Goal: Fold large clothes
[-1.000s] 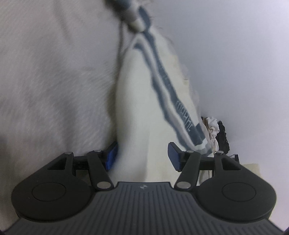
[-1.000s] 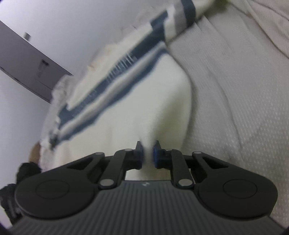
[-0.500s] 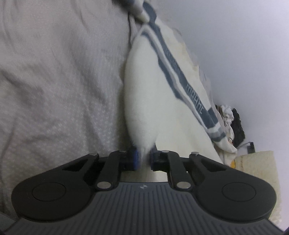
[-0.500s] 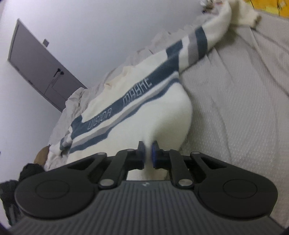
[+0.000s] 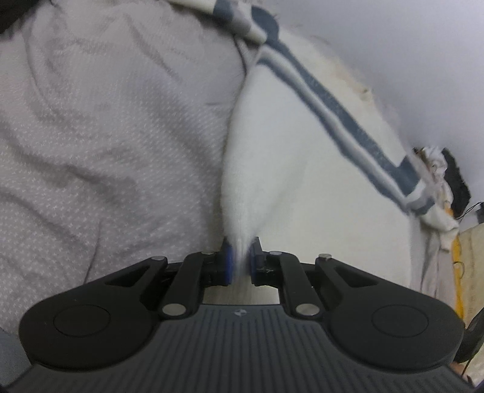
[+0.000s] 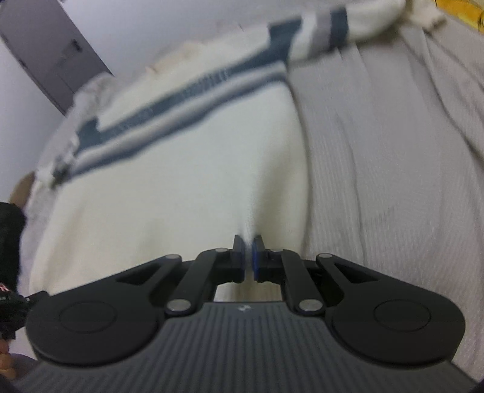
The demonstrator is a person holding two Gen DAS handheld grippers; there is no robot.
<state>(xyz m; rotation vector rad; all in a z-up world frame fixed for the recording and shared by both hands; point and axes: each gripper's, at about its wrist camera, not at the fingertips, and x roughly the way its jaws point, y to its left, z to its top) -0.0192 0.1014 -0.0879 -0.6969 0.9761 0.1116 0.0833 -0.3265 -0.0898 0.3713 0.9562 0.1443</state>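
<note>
Cream knit is pinched between the blue pads (image 5: 227,262) of my left gripper (image 5: 240,260), which is closed down to a narrow gap filled by a bunched fold of the sweater (image 5: 302,169); a second ago those fingers stood wide apart around the cloth, and half a second ago they had just closed. My right gripper (image 6: 248,258) is likewise clamped on the sweater (image 6: 181,181) at its hem, as it was in both earlier views, its pads nearly meeting with only a thin ridge of fabric between them. Since the last frames both views have gone blurry, and the lettering on the stripe that I could read before is smeared. From each grip the sweater fans out over the bedsheet (image 5: 106,136), a grey-lilac cloth with a fine dotted weave and soft wrinkles. A blue and grey stripe (image 6: 181,90) crosses the chest and runs onto the sleeve (image 6: 363,21), which trails off toward a yellow patch at the corner. Beyond the sweater I see a crumpled pile of clothes (image 5: 438,169) against the pale wall, and in the right view a grey door (image 6: 51,51).
</note>
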